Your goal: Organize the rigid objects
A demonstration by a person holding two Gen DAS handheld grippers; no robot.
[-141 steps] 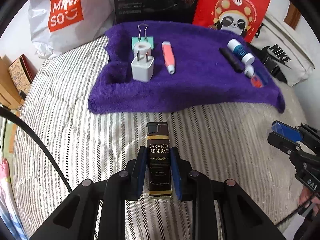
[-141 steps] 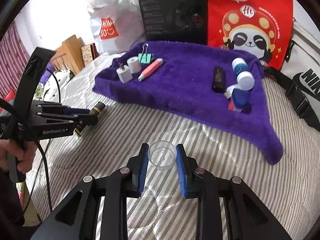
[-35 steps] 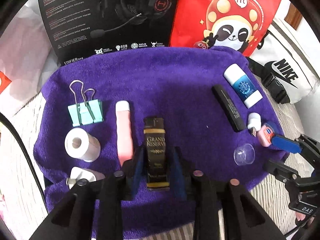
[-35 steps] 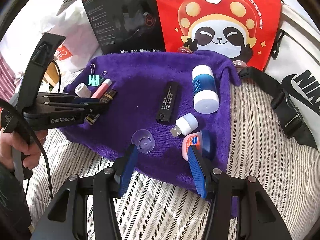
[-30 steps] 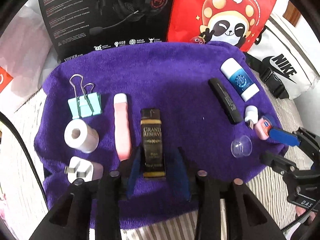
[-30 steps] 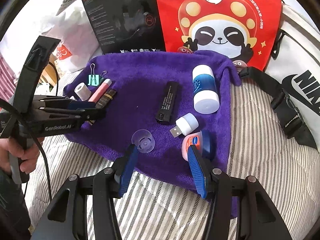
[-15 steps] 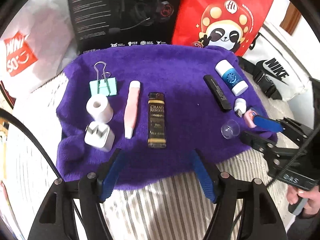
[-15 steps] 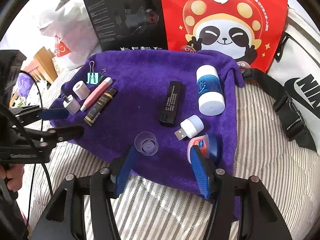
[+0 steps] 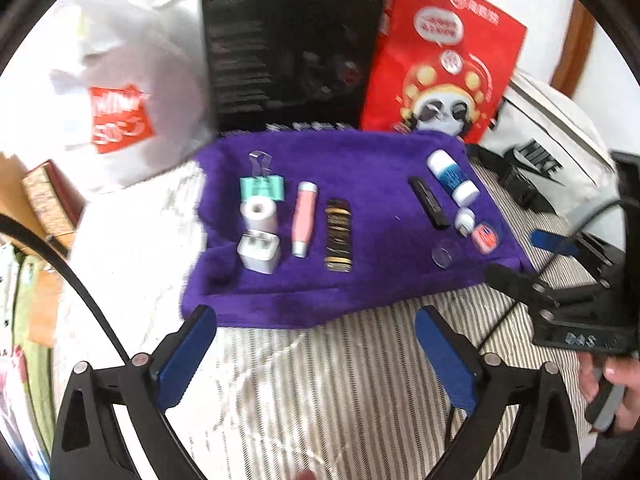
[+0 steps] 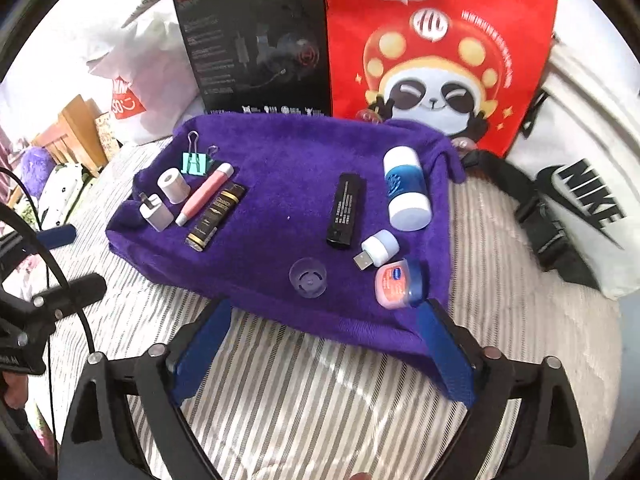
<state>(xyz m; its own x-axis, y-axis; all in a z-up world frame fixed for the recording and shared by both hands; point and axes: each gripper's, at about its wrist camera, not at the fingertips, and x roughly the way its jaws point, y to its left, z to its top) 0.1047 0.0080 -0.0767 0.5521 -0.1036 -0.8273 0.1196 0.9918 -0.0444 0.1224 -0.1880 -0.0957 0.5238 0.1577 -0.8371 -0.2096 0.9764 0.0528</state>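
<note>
Clear cup [image 10: 308,279] sits empty on purple towel [image 10: 280,184]; both hand-held grippers opening, holding nothing.

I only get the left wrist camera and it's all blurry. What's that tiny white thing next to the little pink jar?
Observer: A small white USB stick, lying flat with its metal plug bare.
Operator: Is the right gripper holding anything?
Observer: No. The right gripper has its jaws opening, with nothing between them, at the near edge of the purple towel.
Operator: What's on the pink jar?
Observer: The pink jar has a blue oval logo on its pink face.
</note>
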